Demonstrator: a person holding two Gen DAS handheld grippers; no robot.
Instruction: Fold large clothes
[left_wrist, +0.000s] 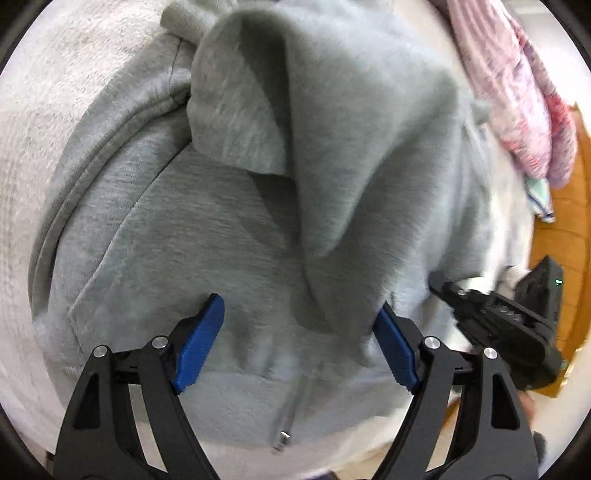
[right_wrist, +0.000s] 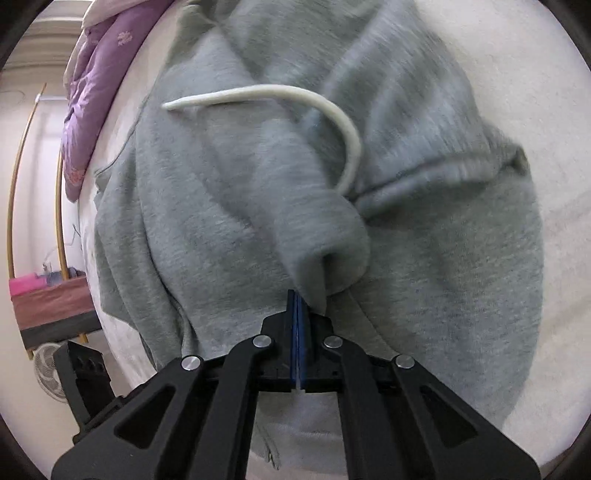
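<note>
Soft even indoor light, no glare, and only gentle shadows sitting in the folds of the grey hoodie (left_wrist: 236, 229) just ahead of the jaws. Fisheye bends everything near the rim, with black corners. Motion blur smears the fabric beyond the jaws in both views, while the jaws themselves look sharp

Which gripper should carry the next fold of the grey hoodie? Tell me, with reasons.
Right. The right gripper is already shut on a gathered fold of the grey hoodie, so it can probably carry that fold across. The left gripper hangs open above the fabric, holding nothing.
</note>
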